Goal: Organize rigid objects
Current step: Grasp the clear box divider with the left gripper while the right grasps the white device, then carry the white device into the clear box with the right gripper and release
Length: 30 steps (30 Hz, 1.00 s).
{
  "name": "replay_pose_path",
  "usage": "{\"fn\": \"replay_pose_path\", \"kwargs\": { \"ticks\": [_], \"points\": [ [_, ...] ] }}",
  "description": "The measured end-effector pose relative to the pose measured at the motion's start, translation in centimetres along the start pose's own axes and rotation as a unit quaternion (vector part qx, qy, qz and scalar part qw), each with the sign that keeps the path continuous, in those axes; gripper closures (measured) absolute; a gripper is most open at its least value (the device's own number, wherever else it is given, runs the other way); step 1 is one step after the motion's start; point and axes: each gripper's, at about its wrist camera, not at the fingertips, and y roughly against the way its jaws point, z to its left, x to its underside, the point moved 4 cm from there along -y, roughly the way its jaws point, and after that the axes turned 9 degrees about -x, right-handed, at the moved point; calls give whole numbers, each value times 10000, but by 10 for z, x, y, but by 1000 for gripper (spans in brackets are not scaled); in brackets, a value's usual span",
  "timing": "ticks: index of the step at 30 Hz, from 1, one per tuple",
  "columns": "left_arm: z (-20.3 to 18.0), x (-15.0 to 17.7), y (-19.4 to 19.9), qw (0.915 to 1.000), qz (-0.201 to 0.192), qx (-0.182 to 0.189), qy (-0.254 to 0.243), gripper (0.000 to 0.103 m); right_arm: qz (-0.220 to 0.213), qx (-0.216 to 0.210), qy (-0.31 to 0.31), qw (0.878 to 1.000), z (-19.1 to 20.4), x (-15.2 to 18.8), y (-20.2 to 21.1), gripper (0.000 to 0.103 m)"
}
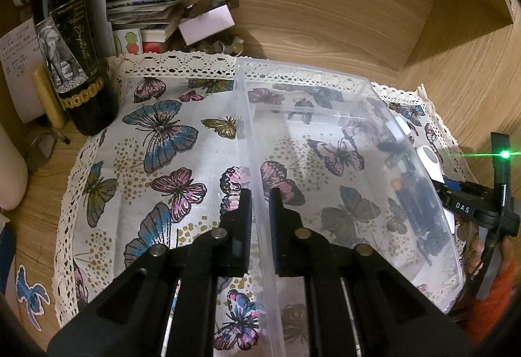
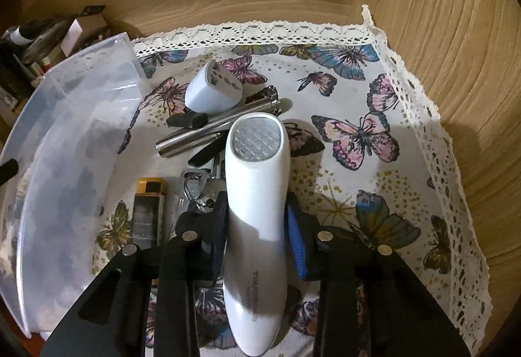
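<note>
My left gripper [image 1: 260, 210] is shut on the near side wall of a clear plastic box [image 1: 302, 72], which stands on the butterfly cloth. The wall runs between its two fingers. In the right wrist view my right gripper [image 2: 257, 217] holds a white handheld device [image 2: 257, 181] with a faceted round head, its pads pressed on both sides of the body. Beyond the device lie a white plug adapter [image 2: 211, 90], a metal flashlight [image 2: 208, 130], a black clip [image 2: 187, 120], a yellow-topped lighter [image 2: 148, 213] and a key ring [image 2: 192, 184]. The clear box [image 2: 65, 129] sits to their left.
A dark wine bottle [image 1: 68, 41] stands at the cloth's far left corner, with stacked papers and small boxes [image 1: 143, 8] behind it. Wooden walls close the back and right. The lace-edged cloth [image 2: 358, 90] is bare right of the device. An orange sleeve [image 1: 495, 301] shows at the right edge.
</note>
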Motion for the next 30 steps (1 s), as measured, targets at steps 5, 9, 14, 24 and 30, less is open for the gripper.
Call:
{"fn": "replay_pose_path", "kwargs": {
  "ticks": [5,9,14,24,30],
  "points": [
    [0,0,0,10000,4,-5,-16,92,-459,107,-38,9989,-1,-2,8,73],
    [0,-1,0,10000,9,-2,-15,93,-686,93,22,9976,5,-3,25,73],
    [0,0,0,10000,-3,-14,-20,93,-1143,6,150,9933,19,-8,53,73],
    [-2,1,0,10000,-62,3,-61,92,-1752,-388,659,9816,72,-22,91,73],
    [-1,2,0,9999,-116,95,-30,92,-1796,-632,1011,9765,110,-26,93,73]
  ]
}}
